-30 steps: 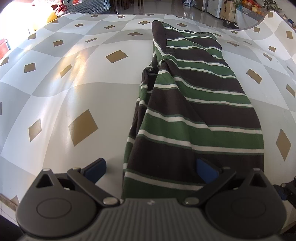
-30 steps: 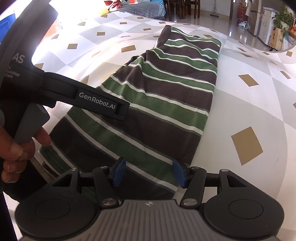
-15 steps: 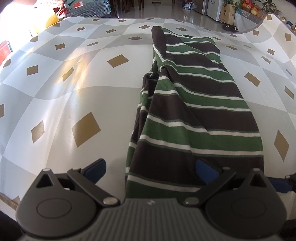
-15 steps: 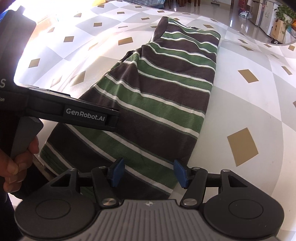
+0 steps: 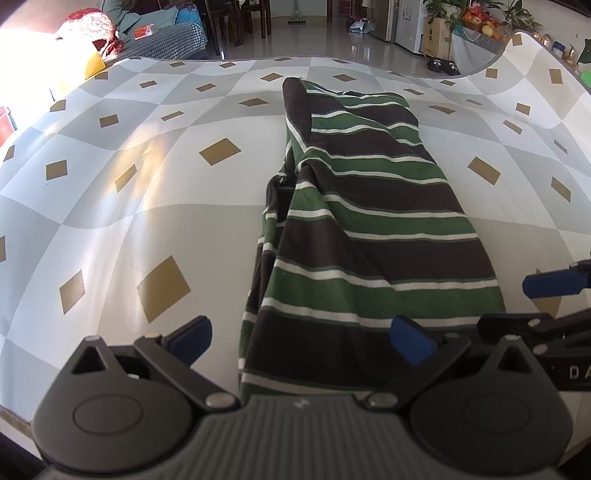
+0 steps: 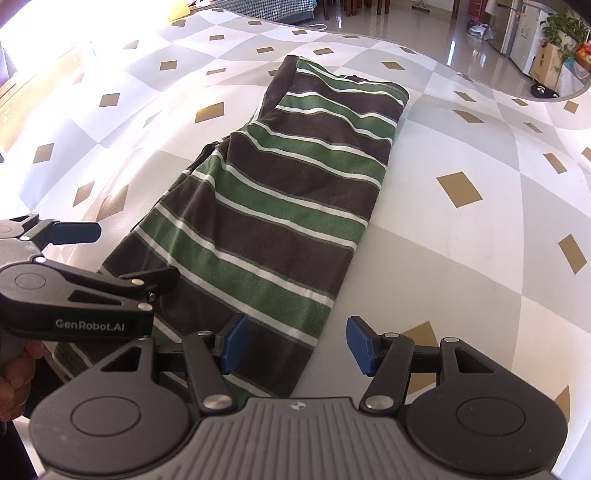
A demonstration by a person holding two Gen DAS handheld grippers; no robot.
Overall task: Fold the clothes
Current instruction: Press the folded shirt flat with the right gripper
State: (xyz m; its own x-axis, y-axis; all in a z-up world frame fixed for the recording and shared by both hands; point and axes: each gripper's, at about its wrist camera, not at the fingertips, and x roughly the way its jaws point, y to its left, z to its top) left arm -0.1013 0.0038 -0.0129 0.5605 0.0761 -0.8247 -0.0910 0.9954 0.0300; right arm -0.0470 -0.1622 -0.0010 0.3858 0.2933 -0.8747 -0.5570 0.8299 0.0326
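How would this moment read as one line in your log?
stage: fold clothes | left gripper: open, empty | right gripper: open, empty | striped shirt: folded lengthwise on table

From my remote station I see a glossy grey-and-white checked tablecloth with tan diamonds (image 5: 155, 192), a pair of black slippers (image 5: 442, 65) on the tiled floor beyond, and potted green plants (image 6: 561, 26) near a cardboard box (image 6: 546, 62).

Matt knit shirt (image 5: 369, 236), glossy vinyl tablecloth (image 5: 155, 192)
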